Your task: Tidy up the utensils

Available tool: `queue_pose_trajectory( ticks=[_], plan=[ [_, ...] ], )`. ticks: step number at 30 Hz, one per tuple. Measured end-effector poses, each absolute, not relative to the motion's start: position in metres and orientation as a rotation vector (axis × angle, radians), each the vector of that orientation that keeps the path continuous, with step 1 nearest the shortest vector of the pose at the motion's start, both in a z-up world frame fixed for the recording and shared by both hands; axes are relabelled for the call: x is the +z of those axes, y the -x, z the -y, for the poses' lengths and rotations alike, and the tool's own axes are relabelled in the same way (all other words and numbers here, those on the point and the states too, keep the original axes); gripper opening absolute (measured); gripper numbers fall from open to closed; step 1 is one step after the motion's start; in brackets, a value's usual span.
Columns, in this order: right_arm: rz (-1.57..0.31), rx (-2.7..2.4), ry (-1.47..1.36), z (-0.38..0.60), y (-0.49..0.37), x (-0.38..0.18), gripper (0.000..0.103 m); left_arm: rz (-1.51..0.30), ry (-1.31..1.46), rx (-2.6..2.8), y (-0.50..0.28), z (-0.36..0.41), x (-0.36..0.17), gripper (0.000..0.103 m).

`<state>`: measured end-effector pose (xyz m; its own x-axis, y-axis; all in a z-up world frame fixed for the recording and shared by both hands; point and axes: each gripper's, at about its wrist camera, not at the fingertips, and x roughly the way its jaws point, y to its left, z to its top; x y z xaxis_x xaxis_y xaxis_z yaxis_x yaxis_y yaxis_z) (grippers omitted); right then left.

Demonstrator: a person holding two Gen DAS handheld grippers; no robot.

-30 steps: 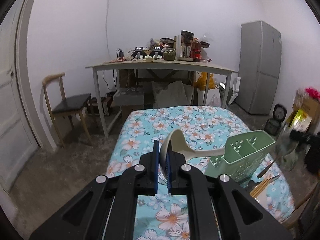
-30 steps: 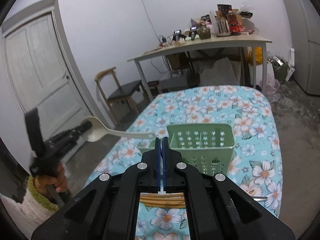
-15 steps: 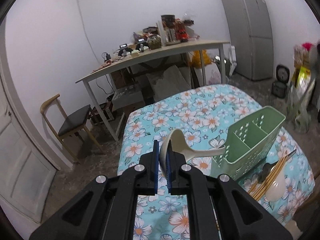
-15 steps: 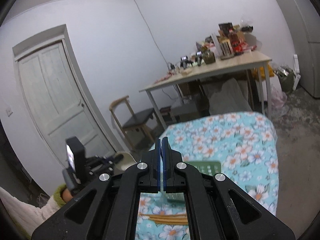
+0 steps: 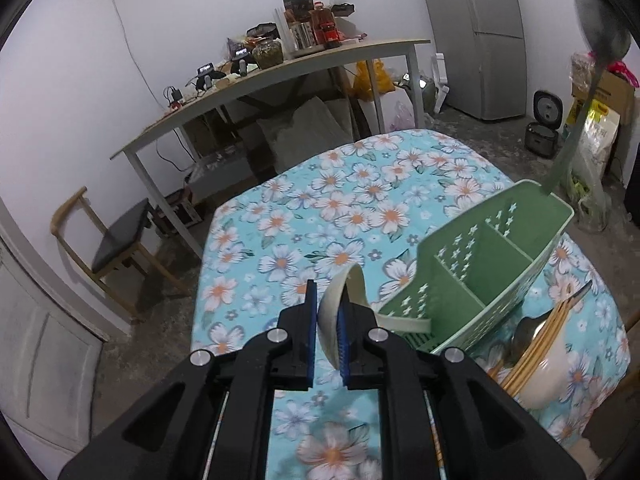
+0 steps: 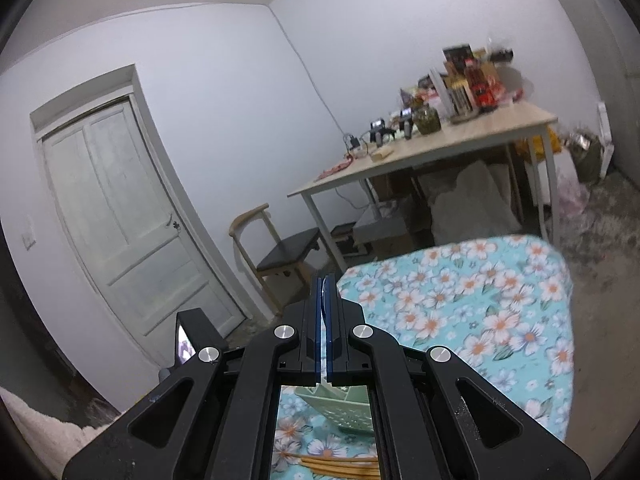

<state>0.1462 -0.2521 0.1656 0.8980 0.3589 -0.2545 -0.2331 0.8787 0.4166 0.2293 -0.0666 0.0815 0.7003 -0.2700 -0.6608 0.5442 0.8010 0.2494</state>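
My left gripper (image 5: pixel 329 312) has the bowl of a cream spoon (image 5: pixel 334 312) between its blue pads. Its jaws are opening, and the spoon still hangs there with its handle reaching right over the near wall of the green caddy (image 5: pixel 464 280). A grey metal spoon (image 5: pixel 600 20) shows at the top right, bowl up, handle running down to the caddy's far corner. I cannot tell what holds it. My right gripper (image 6: pixel 323 292) is shut with nothing visible between its pads. It is raised above the caddy (image 6: pixel 336 408), which shows through its frame.
A cream bowl (image 5: pixel 548 388) with chopsticks (image 5: pixel 536 344) and another metal spoon (image 5: pixel 528 328) sits right of the caddy on the floral tablecloth (image 5: pixel 320 220). Behind are a cluttered wooden table (image 5: pixel 280 68), a chair (image 5: pixel 116 240), a fridge (image 5: pixel 480 32) and a door (image 6: pixel 120 220).
The left gripper rolled and came closer to the caddy, its pads a little wider apart. The right gripper rose and tipped up. A metal spoon now shows at the left view's top right.
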Motion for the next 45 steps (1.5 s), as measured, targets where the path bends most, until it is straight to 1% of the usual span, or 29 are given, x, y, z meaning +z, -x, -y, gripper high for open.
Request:
queue_pose_trajectory(
  ticks=[8,14,16,20,21,22,24,26,31,34,40,42,44,45],
  plan=[
    [-0.393,0.293,-0.394,0.251,-0.173,0.143,0.0,-0.644,-0.266,-0.52,-0.227,0.05,0.087,0.045],
    [-0.454,0.256,-0.382,0.249,-0.185,0.115,0.0,-0.597,-0.159,-0.522,-0.213,0.027,0.095,0.059],
    [-0.478,0.247,-0.38,0.249,-0.189,0.107,0.002,-0.596,-0.125,-0.516,-0.211,0.02,0.095,0.061],
    [-0.488,0.22,-0.361,0.247,-0.185,0.101,0.01,-0.605,-0.068,-0.509,-0.206,0.006,0.093,0.065],
    [-0.482,0.215,-0.362,0.248,-0.182,0.102,0.018,-0.606,-0.058,-0.509,-0.205,0.004,0.093,0.065],
    [-0.472,0.208,-0.365,0.249,-0.178,0.104,0.029,-0.606,-0.046,-0.511,-0.204,0.001,0.093,0.066],
    [-0.454,0.195,-0.366,0.251,-0.171,0.107,0.034,-0.604,-0.028,-0.511,-0.202,-0.004,0.092,0.067],
    [-0.441,0.18,-0.373,0.256,-0.164,0.11,0.036,-0.604,-0.013,-0.515,-0.201,-0.007,0.091,0.069],
    [-0.42,0.137,-0.384,0.262,-0.138,0.109,0.054,-0.609,0.016,-0.528,-0.197,-0.014,0.087,0.071],
    [-0.434,0.11,-0.384,0.264,-0.124,0.102,0.058,-0.626,0.031,-0.538,-0.2,-0.012,0.085,0.072],
    [-0.479,0.082,-0.408,0.262,-0.109,0.082,0.058,-0.695,-0.01,-0.512,-0.227,0.014,0.081,0.072],
    [-0.492,0.077,-0.417,0.262,-0.108,0.078,0.058,-0.695,-0.057,-0.487,-0.232,0.024,0.079,0.066],
    [-0.5,0.071,-0.423,0.262,-0.106,0.073,0.058,-0.689,-0.129,-0.457,-0.236,0.038,0.076,0.044],
    [-0.502,0.069,-0.422,0.262,-0.103,0.071,0.058,-0.683,-0.148,-0.452,-0.237,0.041,0.075,0.039]
  ],
)
